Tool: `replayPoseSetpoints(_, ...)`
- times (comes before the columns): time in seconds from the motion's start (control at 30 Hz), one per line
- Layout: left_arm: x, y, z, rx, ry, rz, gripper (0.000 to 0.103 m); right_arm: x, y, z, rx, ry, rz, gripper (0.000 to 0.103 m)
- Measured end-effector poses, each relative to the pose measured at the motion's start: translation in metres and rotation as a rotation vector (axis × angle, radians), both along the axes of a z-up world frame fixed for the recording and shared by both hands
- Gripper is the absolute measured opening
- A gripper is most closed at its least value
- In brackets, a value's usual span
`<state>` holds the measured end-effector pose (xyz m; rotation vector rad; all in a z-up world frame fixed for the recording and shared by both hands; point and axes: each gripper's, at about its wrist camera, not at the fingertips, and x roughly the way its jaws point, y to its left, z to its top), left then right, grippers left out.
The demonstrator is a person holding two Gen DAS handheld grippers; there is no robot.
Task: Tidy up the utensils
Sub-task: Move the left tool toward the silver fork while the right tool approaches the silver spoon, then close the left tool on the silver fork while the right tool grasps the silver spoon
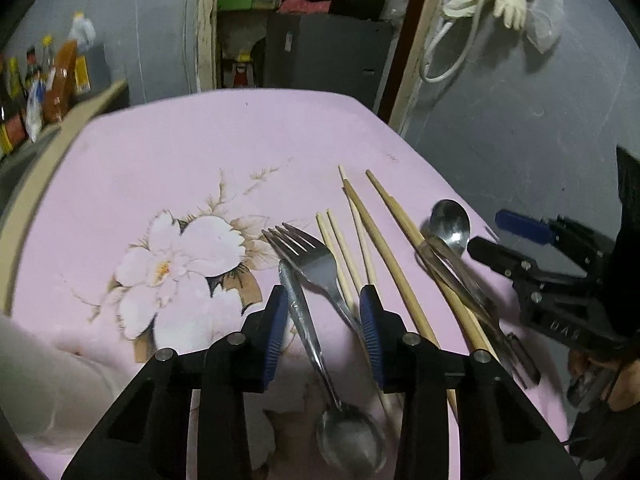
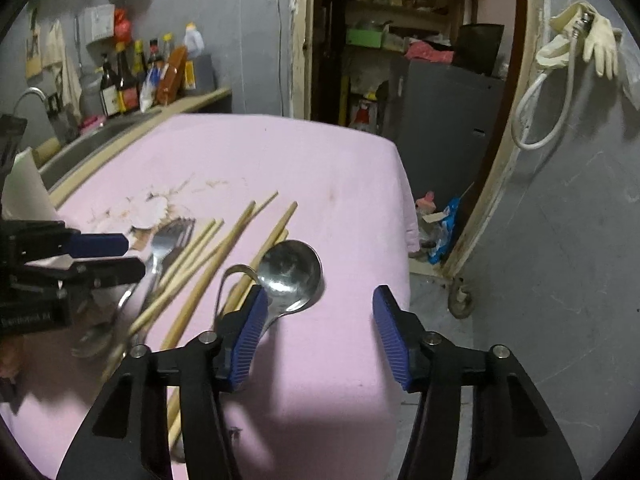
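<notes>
A: Utensils lie jumbled on the pink-covered counter [image 1: 208, 136]: a fork [image 1: 310, 252], chopsticks [image 1: 362, 220] and two spoons, nothing sorted yet. I'd call this the reach for a first pick.

B: Where does the left gripper [image 1: 324, 300] stand?

A: Part open, nothing pinched. Between its blue pads run the fork's handle and the handle of the near spoon [image 1: 348, 436], whose bowl lies back towards the wrist. The two handles cross right there. A couple of thin chopsticks pass just inside its right pad.

B: And the right gripper [image 2: 318, 312]?

A: Also part open and empty. The far spoon [image 2: 290, 272] has its bowl just ahead of the left pad, which overlaps the neck; whether they touch I cannot tell. The gap itself frames bare cloth.

B: So what does the next move call for?

A: For the left, settling on one handle; closing where they cross would likely catch both, perhaps a chopstick too. For the right, sliding left so the spoon's neck sits between the pads before closing.
</notes>
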<state>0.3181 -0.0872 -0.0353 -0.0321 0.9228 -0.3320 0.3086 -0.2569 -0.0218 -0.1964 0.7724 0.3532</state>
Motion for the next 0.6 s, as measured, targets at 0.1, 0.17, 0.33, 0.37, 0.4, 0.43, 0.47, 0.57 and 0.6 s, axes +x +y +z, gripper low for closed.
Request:
replayPoseSetpoints(0.1,0.01,0.007,-0.005,-0.052,0.039,0.006,0.03,0.006,0.0,-0.007,-0.009,0.033,0.006,0.05)
replayPoseSetpoints(0.17,0.015,0.012,-0.007,-0.078,0.055,0.007,0.024,0.007,0.003,-0.011,-0.021,0.039,0.016,0.051)
replayPoseSetpoints(0.33,0.028,0.021,-0.006,-0.147,0.089,0.019,0.017,0.009,0.014,-0.012,-0.053,0.034,0.051,0.051)
replayPoseSetpoints(0.37,0.03,0.021,-0.006,-0.162,0.097,0.023,0.014,0.009,0.016,-0.011,-0.057,0.033,0.059,0.051)
replayPoseSetpoints(0.4,0.032,0.022,-0.007,-0.178,0.106,0.025,0.013,0.01,0.017,-0.011,-0.056,0.034,0.062,0.051)
replayPoseSetpoints(0.43,0.034,0.024,-0.006,-0.194,0.116,0.027,0.011,0.011,0.017,-0.012,-0.052,0.039,0.067,0.051)
replayPoseSetpoints(0.47,0.036,0.026,-0.006,-0.215,0.125,0.031,0.008,0.012,0.018,-0.012,-0.049,0.043,0.07,0.05)
replayPoseSetpoints(0.57,0.036,0.027,-0.005,-0.234,0.132,0.048,0.003,0.017,0.019,-0.012,-0.041,0.055,0.07,0.051)
replayPoseSetpoints(0.6,0.035,0.027,-0.003,-0.233,0.129,0.049,0.003,0.018,0.021,-0.012,-0.041,0.057,0.066,0.051)
